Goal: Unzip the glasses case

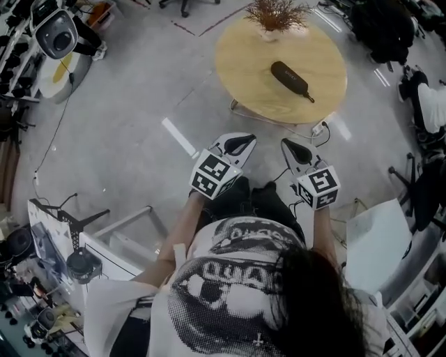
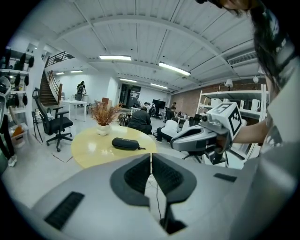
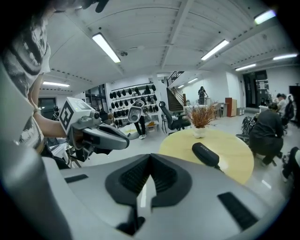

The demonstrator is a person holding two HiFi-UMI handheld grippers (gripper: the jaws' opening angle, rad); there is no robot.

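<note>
Both hand-held grippers are up at waist height in front of the person. The left hand-held gripper (image 2: 151,161) has its jaws pressed together w/ nothing between, and the right hand-held gripper (image 3: 150,164) is the same, shut & empty.

The glasses case (image 1: 289,78) lies flat on the round desk (image 1: 240,59), roughly mid-top. Its long axis runs 10 to 4 o'clock in the head view, w/ a thin tail (image 1: 309,98) sticking out at the 4 o'clock end. A dried plant (image 1: 277,14) sits at the desk's far rim, about 12 o'clock of the case.

The case looks shut in outline, but the zip is too small to read from here. So the scene fits two stages: hands coming in on a zipped case, or hands backed off from one already unzipped w/ the lid lying down.

Doing it well, imo:
- Keep both tools clear of the desk's near rim & the plant, w/ the case in sight.
- If the zip is closed, I'd guess one tool steadies the body while the other takes the puller. Shut jaws can't take it as they stand.
- The case is light and prob. slides on the smooth top if only one end is pulled.

Relative place: the case is well apart from both tools, across bare floor. It's at approx 1 o'clock of the left one & 12 o'clock of the right one. Neither touches it.
</note>
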